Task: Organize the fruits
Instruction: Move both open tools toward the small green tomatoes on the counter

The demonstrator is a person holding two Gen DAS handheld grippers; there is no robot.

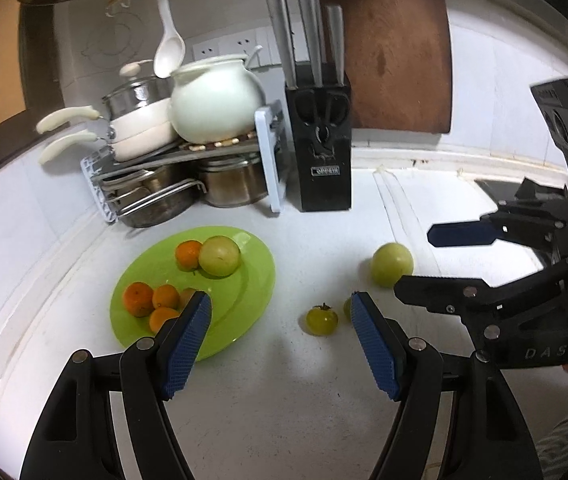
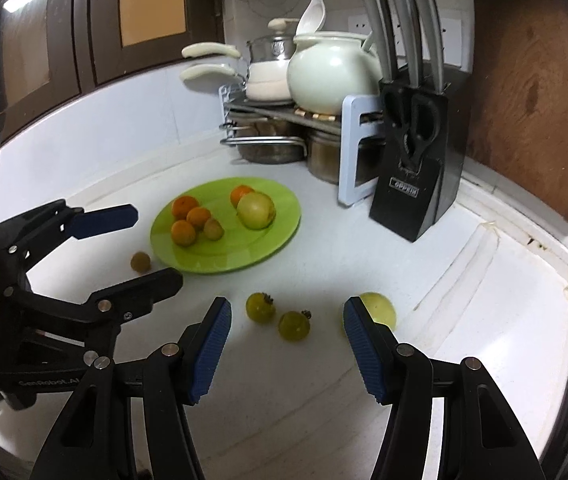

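A green plate on the white counter holds several oranges, a small brownish fruit and a large green-yellow apple. Two small green persimmons and a second apple lie on the counter right of the plate. A small brown fruit lies left of the plate. My left gripper is open and empty, with one persimmon between its fingers' line. My right gripper is open and empty above the persimmons.
A black knife block stands behind the fruit. A rack with pots and a white teapot fills the back corner. A wooden cutting board leans on the wall. A sink edge lies at right.
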